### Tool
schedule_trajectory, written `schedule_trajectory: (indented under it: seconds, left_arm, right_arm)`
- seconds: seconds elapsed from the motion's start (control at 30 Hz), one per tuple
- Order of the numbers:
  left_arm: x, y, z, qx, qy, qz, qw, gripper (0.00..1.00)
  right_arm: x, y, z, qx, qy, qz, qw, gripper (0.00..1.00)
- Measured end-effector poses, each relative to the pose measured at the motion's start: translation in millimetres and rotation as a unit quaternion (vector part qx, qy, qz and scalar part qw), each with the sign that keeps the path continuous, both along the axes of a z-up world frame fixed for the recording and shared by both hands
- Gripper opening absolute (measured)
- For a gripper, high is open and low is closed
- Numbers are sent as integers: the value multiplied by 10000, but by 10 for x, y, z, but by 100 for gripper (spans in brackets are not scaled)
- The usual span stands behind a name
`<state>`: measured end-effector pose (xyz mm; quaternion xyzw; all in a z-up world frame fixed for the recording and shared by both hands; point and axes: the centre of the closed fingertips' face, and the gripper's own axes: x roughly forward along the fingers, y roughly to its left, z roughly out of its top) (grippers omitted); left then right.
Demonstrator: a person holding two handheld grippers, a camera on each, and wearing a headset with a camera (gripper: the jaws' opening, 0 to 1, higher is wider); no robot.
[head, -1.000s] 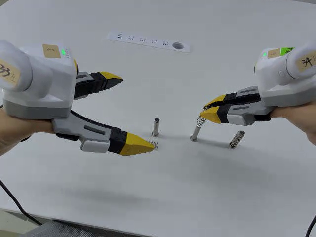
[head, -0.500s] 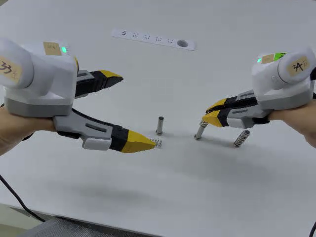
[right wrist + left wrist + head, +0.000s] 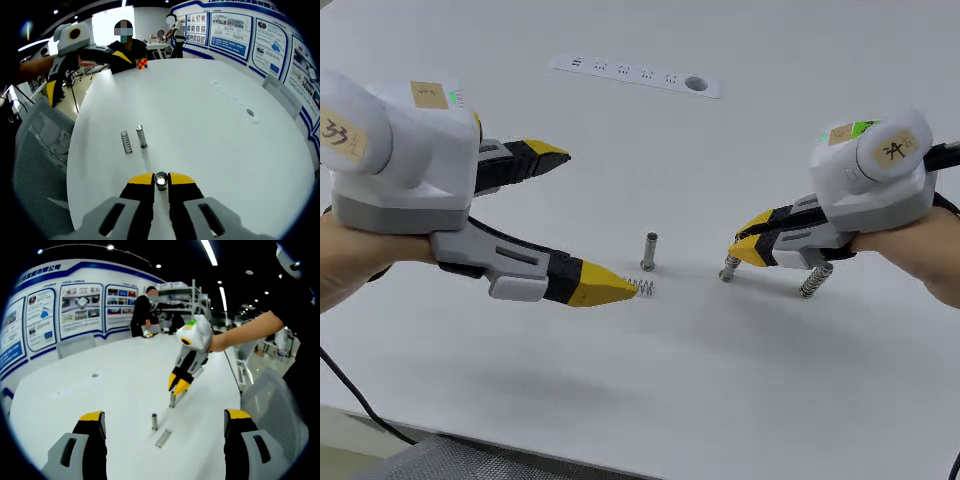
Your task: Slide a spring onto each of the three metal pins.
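Three metal pins stand on the white table (image 3: 650, 380). The left pin (image 3: 649, 251) is bare, and a loose spring (image 3: 640, 287) lies flat just in front of it. My right gripper (image 3: 744, 251) is shut on a spring (image 3: 729, 267) low on the middle pin; from above the spring shows as a ring (image 3: 161, 179) between the yellow tips. The right pin (image 3: 814, 279) carries a spring and leans. My left gripper (image 3: 582, 225) hangs wide open left of the bare pin (image 3: 154, 421), its lower tip close to the loose spring (image 3: 163, 438).
A white power strip (image 3: 638, 75) lies at the far side of the table. A grey mesh chair (image 3: 35, 165) stands beside the table, and people stand behind the far edge near a coloured cube (image 3: 142, 63). The table's near edge runs along the bottom left.
My right gripper has come down the middle pin, carrying the spring from the pin's top to near its base. The left gripper has held its place and stayed open.
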<state>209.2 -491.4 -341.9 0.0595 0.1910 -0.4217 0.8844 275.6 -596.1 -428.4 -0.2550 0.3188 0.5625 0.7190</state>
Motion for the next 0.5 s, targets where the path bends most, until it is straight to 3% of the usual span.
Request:
schedule_trajectory:
  seconds: [0.07, 0.5]
  left_arm:
    - [-2, 8, -12, 18, 11, 5, 10000, 100]
    - [-1, 61, 9, -102, 17, 107, 9999, 100]
  right_arm:
    - [-8, -15, -48, -177, -109, 123, 9997, 11]
    - [-24, 0, -167, -226, -78, 117, 9996, 11]
